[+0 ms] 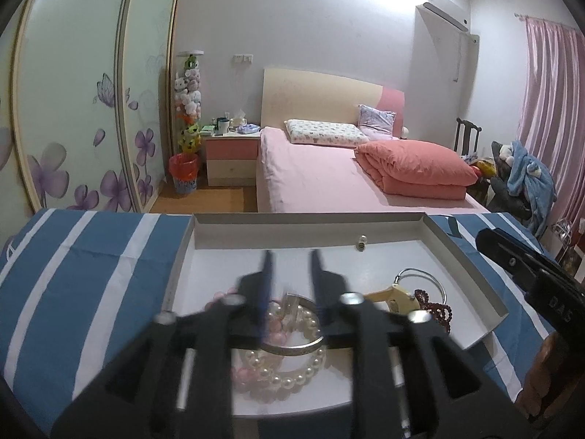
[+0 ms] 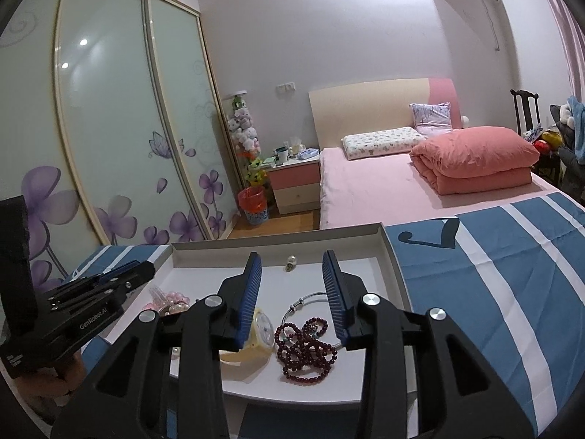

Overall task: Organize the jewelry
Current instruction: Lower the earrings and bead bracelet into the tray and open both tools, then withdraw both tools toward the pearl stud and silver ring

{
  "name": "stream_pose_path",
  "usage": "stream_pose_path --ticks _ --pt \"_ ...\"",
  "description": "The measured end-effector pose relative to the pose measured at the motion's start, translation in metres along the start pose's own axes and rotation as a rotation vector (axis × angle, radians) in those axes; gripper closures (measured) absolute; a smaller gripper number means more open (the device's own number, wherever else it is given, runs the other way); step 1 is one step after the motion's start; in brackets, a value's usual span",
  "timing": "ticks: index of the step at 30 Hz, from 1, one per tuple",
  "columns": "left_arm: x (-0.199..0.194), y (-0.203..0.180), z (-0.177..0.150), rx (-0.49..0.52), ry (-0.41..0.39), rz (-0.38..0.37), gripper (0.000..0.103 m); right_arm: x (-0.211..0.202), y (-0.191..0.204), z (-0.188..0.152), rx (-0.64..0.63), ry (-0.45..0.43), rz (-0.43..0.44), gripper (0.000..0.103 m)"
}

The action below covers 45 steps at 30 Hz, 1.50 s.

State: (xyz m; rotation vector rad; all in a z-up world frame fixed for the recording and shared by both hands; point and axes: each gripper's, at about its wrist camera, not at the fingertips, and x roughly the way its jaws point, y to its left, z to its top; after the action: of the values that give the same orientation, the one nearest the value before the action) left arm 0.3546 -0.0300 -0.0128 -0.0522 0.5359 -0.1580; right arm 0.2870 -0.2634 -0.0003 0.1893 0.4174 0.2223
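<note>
A shallow white tray (image 1: 471, 278) lies on a blue and white striped cloth and holds the jewelry. In the left wrist view my left gripper (image 1: 290, 258) is open over a white pearl bracelet (image 1: 292, 375), a silver bangle (image 1: 292, 347) and pink beads (image 1: 241, 371). In the right wrist view my right gripper (image 2: 292, 258) is open above dark red beads (image 2: 305, 351), a silver bangle (image 2: 310, 298) and a yellow watch (image 2: 261, 333). A small bead charm (image 2: 291, 262) lies near the tray's far wall. Neither gripper holds anything.
The striped cloth (image 2: 493, 292) spreads right of the tray. Beyond it stand a pink bed (image 1: 329, 175), a nightstand (image 1: 232, 157) and a flowered wardrobe (image 2: 109, 128). The other gripper shows at each view's edge (image 1: 530, 274) (image 2: 73, 311).
</note>
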Motion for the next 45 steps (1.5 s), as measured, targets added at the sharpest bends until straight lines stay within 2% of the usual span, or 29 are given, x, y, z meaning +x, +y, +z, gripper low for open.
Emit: stream_pose_path --ticks 12,17,27,33,39,45 --pt "-0.001 0.000 -0.001 0.001 0.003 0.002 0.077 0.001 0.002 0.001 -0.001 -0.009 -0.002 0.067" --pt "-0.018 -0.003 -0.007 0.027 0.015 -0.022 0.077 -0.011 0.003 0.003 -0.004 -0.020 -0.003 0.067" --pt "-0.045 -0.034 -0.063 0.195 0.168 -0.161 0.077 -0.041 0.008 -0.013 -0.073 0.039 0.010 0.067" --pt "-0.051 -0.041 -0.087 0.255 0.258 -0.222 0.077 -0.047 -0.006 -0.017 -0.032 0.048 0.009 0.067" --pt "-0.049 -0.054 -0.100 0.315 0.323 -0.244 0.077 -0.049 -0.010 -0.020 -0.014 0.043 0.015 0.067" --pt "-0.037 -0.060 -0.101 0.334 0.371 -0.226 0.077 -0.050 -0.013 -0.021 0.001 0.042 0.017 0.067"
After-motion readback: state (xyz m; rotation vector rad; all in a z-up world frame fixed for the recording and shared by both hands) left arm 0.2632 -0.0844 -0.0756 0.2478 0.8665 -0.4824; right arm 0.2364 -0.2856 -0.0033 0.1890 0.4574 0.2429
